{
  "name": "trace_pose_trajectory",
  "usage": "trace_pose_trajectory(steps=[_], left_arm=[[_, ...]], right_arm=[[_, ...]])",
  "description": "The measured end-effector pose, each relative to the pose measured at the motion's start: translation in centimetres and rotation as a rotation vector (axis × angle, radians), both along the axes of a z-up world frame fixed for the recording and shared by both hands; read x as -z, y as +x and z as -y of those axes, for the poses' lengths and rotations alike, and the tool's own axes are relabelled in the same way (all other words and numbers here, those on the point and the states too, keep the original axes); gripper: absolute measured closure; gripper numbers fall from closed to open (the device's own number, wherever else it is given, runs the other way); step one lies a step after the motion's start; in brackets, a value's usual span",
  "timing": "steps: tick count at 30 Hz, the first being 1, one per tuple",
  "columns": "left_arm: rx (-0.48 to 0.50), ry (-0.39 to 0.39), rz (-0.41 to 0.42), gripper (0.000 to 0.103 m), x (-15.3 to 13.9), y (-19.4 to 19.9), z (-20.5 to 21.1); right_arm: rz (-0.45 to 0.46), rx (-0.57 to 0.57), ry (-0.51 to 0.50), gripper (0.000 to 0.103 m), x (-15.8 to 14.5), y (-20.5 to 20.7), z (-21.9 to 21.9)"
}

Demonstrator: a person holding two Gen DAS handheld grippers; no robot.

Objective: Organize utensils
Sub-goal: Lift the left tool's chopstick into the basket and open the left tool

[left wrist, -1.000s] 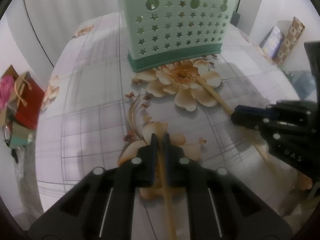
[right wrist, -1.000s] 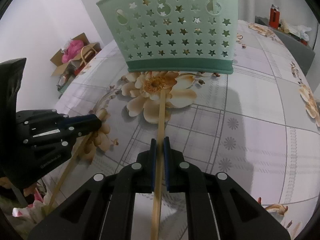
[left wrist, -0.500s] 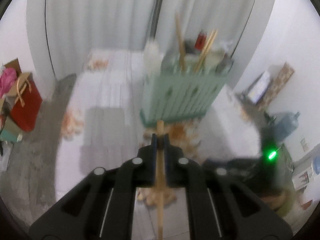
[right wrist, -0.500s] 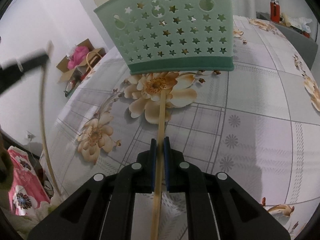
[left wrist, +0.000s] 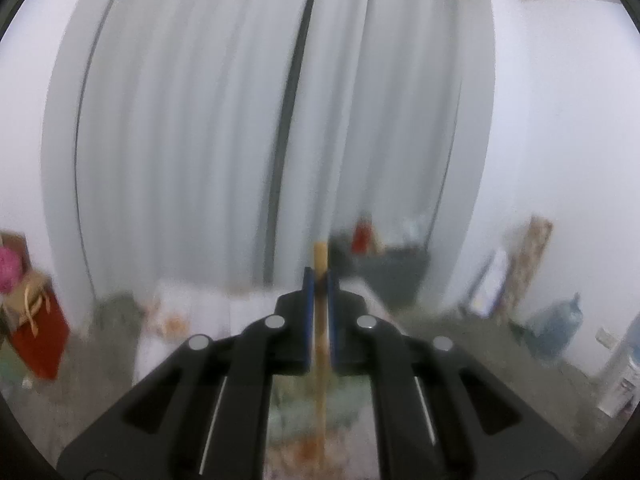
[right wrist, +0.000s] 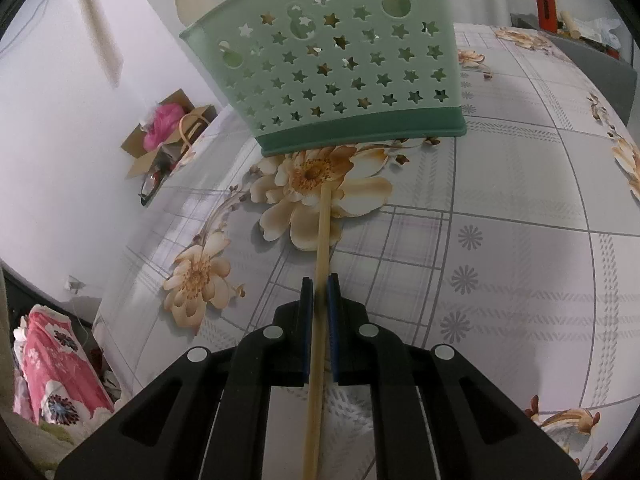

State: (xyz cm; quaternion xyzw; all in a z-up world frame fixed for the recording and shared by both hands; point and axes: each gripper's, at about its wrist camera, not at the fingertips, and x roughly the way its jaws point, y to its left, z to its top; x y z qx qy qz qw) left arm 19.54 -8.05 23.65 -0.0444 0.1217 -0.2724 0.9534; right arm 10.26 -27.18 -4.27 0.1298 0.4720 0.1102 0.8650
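My left gripper [left wrist: 319, 280]: clamped on stick [left wrist: 320, 256], view blurred | my right gripper [right wrist: 319, 286]: clamped on chopstick [right wrist: 323, 236], tip near holder [right wrist: 332, 72] on table [right wrist: 520, 200]

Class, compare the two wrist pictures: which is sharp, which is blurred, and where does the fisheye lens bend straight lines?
Left wrist view: motion-smeared throughout; only the left gripper and its wooden stick read fairly clearly, and the curtains bow outward. Right wrist view: sharp, evenly lit; tablecloth grid lines curve, and the green holder leans.
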Motion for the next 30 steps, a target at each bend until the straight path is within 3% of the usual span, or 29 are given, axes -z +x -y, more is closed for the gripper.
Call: trace_pose_trajectory(steps=[4,12,21,27,30], left_arm=[[-0.053,-0.032,0.108,0.099,-1.4,0.8,1.3],[-0.131,-0.035,0.146,0.099,1.1,3.9,4.6],[-0.124,0.03,0.054,0.098,6.6,7.3,6.8],[-0.098,0.033,-0.02,0.098,8.6,7.0,5.3],[-0.085,0.023,-0.037,0.089,8.7,6.1,4.2]], right_arm=[[0.001,0.004,0.001,0.095,0.0,0.0,-0.1],[-0.006,0.011,0.006,0.095,0.1,0.1,0.0],[-0.006,0.012,0.009,0.095,0.1,0.1,-0.1],[-0.008,0.015,0.011,0.095,0.1,0.1,0.0],[-0.013,0.01,0.009,0.092,0.0,0.1,-0.1]])
